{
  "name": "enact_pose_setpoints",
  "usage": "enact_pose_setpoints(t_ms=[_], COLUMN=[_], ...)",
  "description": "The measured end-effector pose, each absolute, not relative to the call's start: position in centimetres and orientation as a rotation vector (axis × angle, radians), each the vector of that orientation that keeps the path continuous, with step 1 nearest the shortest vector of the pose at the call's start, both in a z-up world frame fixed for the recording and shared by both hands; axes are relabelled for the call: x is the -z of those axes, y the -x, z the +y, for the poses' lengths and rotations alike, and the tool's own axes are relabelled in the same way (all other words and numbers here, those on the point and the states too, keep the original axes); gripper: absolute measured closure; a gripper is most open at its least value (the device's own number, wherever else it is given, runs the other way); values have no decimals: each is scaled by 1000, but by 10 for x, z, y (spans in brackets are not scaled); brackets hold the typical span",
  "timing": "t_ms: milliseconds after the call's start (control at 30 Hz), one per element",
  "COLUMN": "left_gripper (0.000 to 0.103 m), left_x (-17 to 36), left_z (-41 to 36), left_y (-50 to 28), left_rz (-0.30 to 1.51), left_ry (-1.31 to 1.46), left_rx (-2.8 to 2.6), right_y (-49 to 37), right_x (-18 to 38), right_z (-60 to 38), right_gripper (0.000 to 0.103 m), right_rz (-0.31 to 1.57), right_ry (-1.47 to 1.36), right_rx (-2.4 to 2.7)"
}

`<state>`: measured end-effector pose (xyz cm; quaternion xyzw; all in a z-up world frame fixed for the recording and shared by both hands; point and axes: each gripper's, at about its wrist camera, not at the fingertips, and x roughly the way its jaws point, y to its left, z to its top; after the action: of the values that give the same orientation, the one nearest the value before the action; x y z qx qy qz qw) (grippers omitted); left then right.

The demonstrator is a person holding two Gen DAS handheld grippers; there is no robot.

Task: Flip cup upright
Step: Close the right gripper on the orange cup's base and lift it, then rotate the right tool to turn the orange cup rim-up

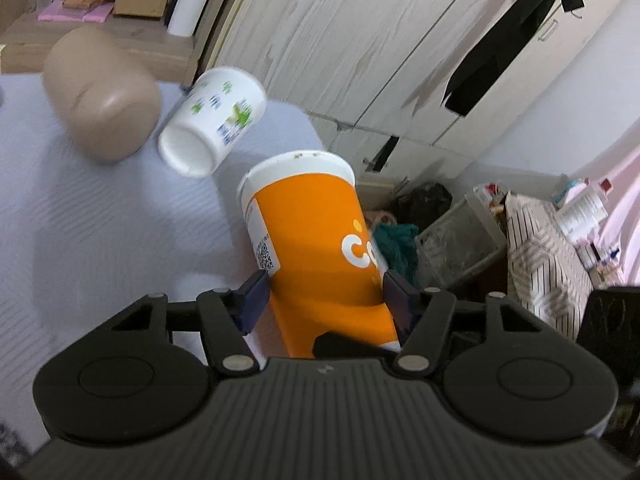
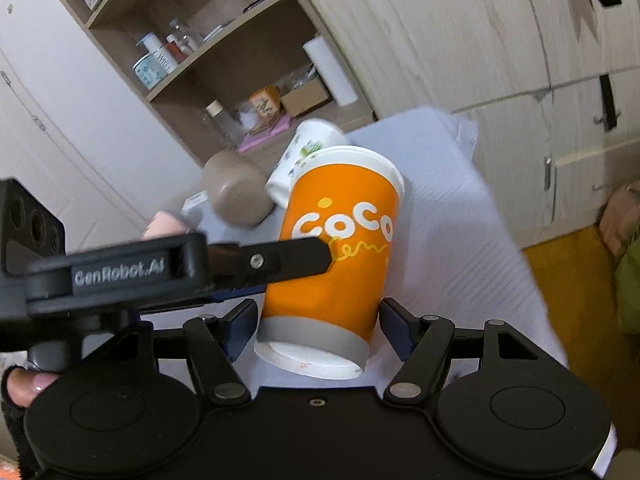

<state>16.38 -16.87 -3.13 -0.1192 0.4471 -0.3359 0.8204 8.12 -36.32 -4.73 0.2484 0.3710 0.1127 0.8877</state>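
Observation:
An orange paper cup [image 1: 316, 248] with white "CoCo" lettering is held off the grey-blue cloth table [image 1: 100, 220], rim pointing away, tilted. My left gripper [image 1: 324, 294] is shut on the orange cup, a blue pad on each side. In the right wrist view the orange cup [image 2: 336, 264] shows with its base toward the camera. My right gripper [image 2: 314, 328] is open, its pads apart from the cup's lower sides. The left gripper's black finger [image 2: 280, 260] presses the cup's left side.
A white printed cup [image 1: 212, 116] and a tan cup [image 1: 102, 94] lie on their sides on the table behind. A wooden shelf [image 2: 208, 40] with bottles stands beyond. Wardrobe doors [image 1: 360, 40] and floor clutter [image 1: 460, 236] are to the right.

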Motion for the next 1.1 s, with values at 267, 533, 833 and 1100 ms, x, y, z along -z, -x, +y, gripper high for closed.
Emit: enact_pose_setpoints(t_ms=[267, 533, 833, 1100], left_gripper=[43, 43, 47, 43], left_x=[24, 30, 42, 31], left_z=[-116, -74, -52, -46], left_y=[-140, -151, -168, -170], left_rz=[937, 973, 1017, 935], left_ry=[221, 279, 355, 340], left_rx=[634, 600, 647, 656], right_y=[-78, -94, -109, -123], right_x=[44, 44, 42, 33], right_z=[-309, -277, -266, -262], right_gripper=[30, 30, 30, 24], right_rz=[830, 874, 885, 868], right_ry=[-461, -407, -362, -269], right_rx=[-360, -412, -401, -385])
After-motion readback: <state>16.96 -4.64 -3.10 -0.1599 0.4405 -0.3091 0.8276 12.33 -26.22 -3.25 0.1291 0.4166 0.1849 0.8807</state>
